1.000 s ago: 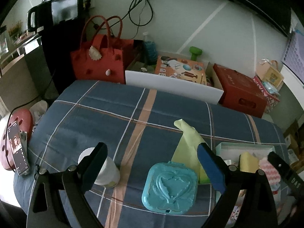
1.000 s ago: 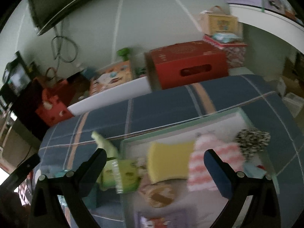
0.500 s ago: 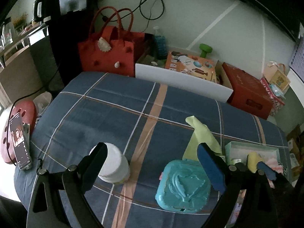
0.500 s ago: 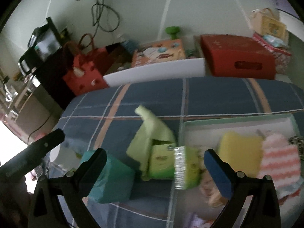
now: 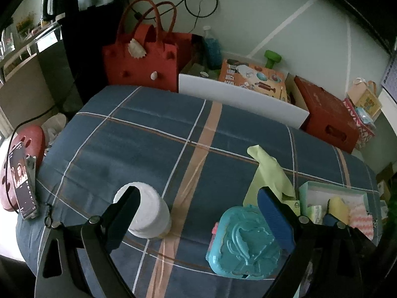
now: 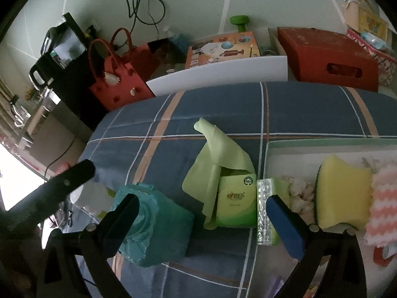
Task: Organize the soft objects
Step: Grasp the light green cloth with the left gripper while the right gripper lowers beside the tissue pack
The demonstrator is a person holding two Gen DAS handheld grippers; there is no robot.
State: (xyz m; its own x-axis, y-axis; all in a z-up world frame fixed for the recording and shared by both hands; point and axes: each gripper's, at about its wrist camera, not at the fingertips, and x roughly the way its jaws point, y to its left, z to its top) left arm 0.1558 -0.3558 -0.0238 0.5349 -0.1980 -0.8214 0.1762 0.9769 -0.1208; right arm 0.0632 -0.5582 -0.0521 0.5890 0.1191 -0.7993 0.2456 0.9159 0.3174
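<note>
A light green cloth (image 6: 218, 156) lies on the blue plaid table, draped over a green tissue pack (image 6: 235, 202); the cloth also shows in the left wrist view (image 5: 269, 173). A pale open box (image 6: 269, 154) at the right holds a yellow sponge (image 6: 343, 191) and a pink-white knit cloth (image 6: 382, 206). My right gripper (image 6: 206, 223) is open and empty, just before the tissue pack and cloth. My left gripper (image 5: 201, 213) is open and empty, above the table's near edge between a white cup and a teal case.
A teal plastic case (image 5: 244, 241) and a white cup (image 5: 146, 213) stand near the front edge. A phone (image 5: 21, 181) lies at the left. Behind the table are a red felt bag (image 5: 141, 59), a white board (image 5: 243, 101) and a red carton (image 5: 327, 114).
My right gripper has swung left from over the box toward the green cloth and tissue pack. My left gripper has drawn back and turned slightly left. Both stay open.
</note>
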